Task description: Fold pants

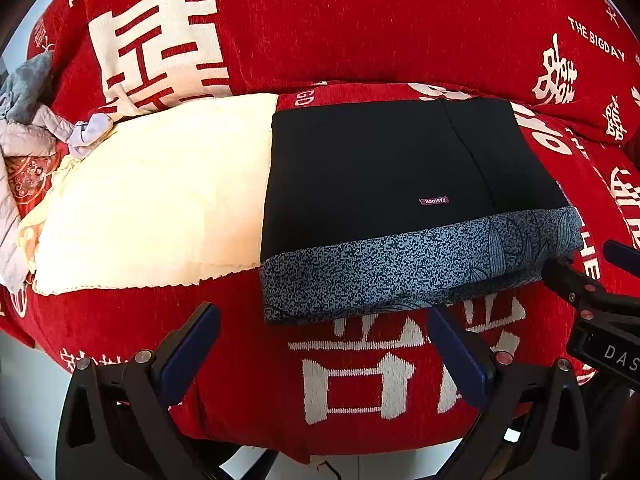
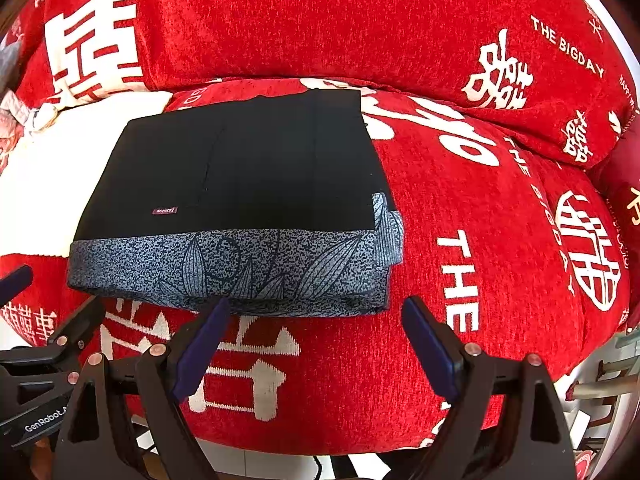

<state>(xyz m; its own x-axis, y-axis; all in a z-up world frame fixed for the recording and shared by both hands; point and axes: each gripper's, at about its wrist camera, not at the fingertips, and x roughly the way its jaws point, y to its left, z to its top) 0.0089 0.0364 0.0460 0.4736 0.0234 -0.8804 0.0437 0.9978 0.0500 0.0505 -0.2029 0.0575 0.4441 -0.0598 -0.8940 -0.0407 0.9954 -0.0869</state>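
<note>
The pants (image 2: 240, 200) already lie as a compact, squared-off black bundle, their blue patterned band turned toward the front edge of the red sofa seat (image 2: 460, 220), partly overlapping a cream blanket (image 1: 152, 192) toward the seat's left end. Both tools hover just short of the bundle: the left tool (image 1: 324, 344) and the right tool (image 2: 316, 336) each stand with jaws wide apart and nothing between them. To my eye the folding looks essentially finished; at most a last tidy remains.
</note>
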